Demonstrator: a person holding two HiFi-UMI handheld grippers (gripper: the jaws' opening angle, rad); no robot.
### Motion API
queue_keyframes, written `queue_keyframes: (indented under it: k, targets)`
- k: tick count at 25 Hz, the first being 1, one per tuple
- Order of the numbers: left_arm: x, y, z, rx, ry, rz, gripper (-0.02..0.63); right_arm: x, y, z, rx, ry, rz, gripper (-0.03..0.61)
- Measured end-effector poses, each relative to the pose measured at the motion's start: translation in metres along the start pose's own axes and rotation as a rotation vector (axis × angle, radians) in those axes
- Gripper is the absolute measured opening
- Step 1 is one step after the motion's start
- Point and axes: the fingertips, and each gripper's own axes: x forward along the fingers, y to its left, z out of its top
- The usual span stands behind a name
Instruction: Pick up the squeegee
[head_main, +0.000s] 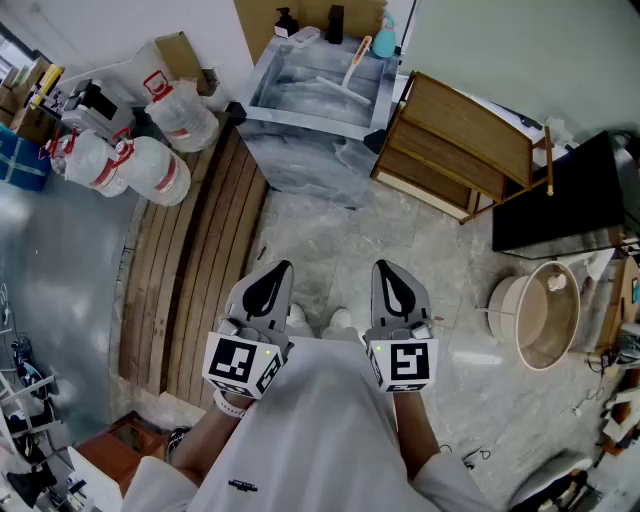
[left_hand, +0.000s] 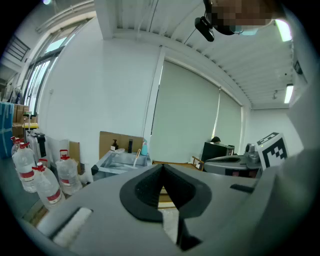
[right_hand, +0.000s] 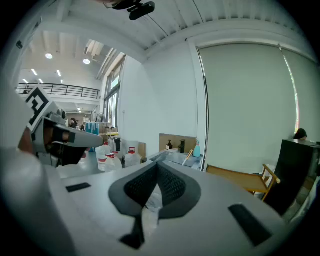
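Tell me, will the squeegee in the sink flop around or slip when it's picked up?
Probably stiff: the squeegee has a straight handle and a long blade that hold their shape. It looks thin, so likely light. It lies in the sink, so it might be wet and slippery, though no water shows.

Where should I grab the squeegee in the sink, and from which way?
Grab the squeegee by its tan handle, coming down from above. The handle leans up toward the rim of the sink, while the blade lies low inside the basin.
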Motion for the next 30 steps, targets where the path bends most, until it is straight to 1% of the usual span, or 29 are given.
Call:
queue_keyframes:
  k: [10,15,17,19,20,23,26,30]
  targets:
    - [0.016,-0.021,-0.007,-0.008,0.022,0.018,0.003,-0.008,-0.023,-0.005,0.023,-0.022,0.033,0.006]
    - [0.029,-0.034,-0.008,0.004,0.017,0.022,0.003,-0.013,-0.046,-0.007,0.023,-0.047,0.032,0.006]
    - [0.034,-0.040,-0.011,0.008,0.017,0.020,0.003,-0.016,-0.055,-0.010,0.051,-0.051,0.034,0.006]
    - [0.039,-0.043,-0.014,0.008,0.025,0.020,0.003,-0.018,-0.062,-0.013,0.113,-0.053,0.049,0.006]
    - [0.044,-0.044,-0.014,0.004,0.026,0.019,0.003,-0.018,-0.067,-0.012,0.126,-0.057,0.050,0.006]
    - [0.061,-0.049,-0.010,-0.004,0.021,0.007,0.003,-0.016,-0.086,-0.011,0.098,-0.056,0.022,0.006]
    - [0.076,-0.042,-0.003,-0.004,0.014,-0.002,0.003,-0.006,-0.096,-0.007,0.108,-0.055,0.009,0.006]
    - [0.111,-0.021,0.003,-0.008,0.019,-0.025,0.003,0.027,-0.105,-0.002,0.105,-0.044,0.001,0.006]
